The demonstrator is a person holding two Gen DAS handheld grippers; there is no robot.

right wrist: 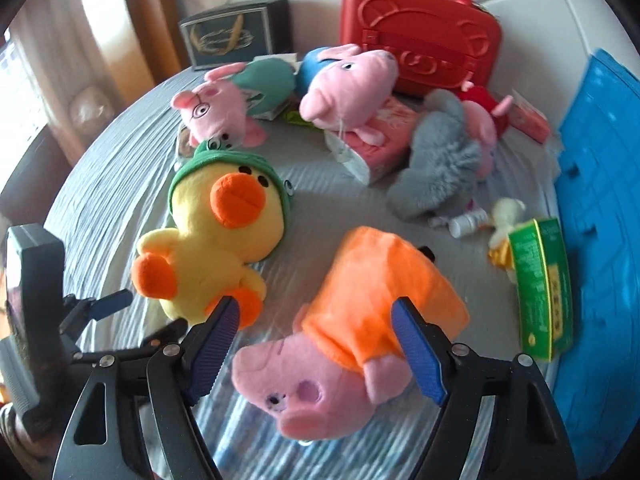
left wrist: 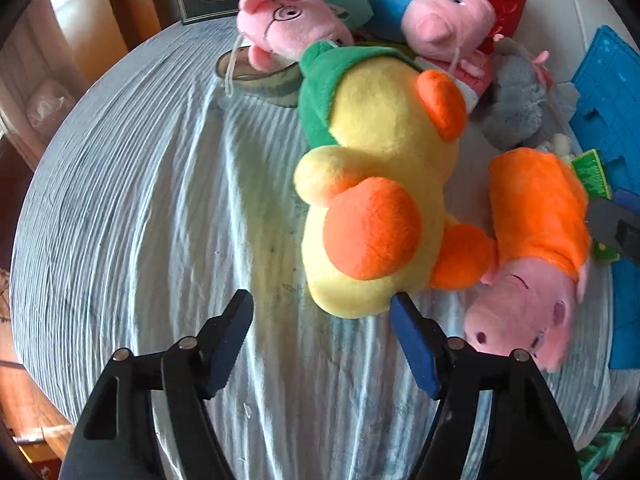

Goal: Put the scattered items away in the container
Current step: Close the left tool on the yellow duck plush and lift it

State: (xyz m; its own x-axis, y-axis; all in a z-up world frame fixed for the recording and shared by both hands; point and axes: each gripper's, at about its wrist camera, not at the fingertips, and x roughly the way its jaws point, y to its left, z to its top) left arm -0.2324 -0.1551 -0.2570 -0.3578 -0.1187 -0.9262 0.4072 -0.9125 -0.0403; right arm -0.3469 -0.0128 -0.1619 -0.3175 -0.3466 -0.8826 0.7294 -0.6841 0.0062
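Note:
A yellow duck plush (left wrist: 380, 168) in a green hood lies on the striped bedsheet (left wrist: 140, 200). My left gripper (left wrist: 322, 308) is open, pointing down at the duck's lower end; its right fingertip is at the duck's edge and the left one is apart from it. In the right wrist view the same gripper (right wrist: 140, 316) shows beside the duck (right wrist: 216, 232). A pink pig plush in an orange dress (right wrist: 360, 312) lies between the fingers of my right gripper (right wrist: 316, 308), which is open around it. A blue plastic crate (right wrist: 600, 168) stands at the right.
Two more pig plushes (right wrist: 224, 112) (right wrist: 344, 88), a grey plush (right wrist: 440, 160), a pink packet (right wrist: 380, 140), a green box (right wrist: 544, 288) and a small bottle (right wrist: 468, 220) lie on the sheet. A red case (right wrist: 420, 36) and a dark box (right wrist: 236, 36) stand behind.

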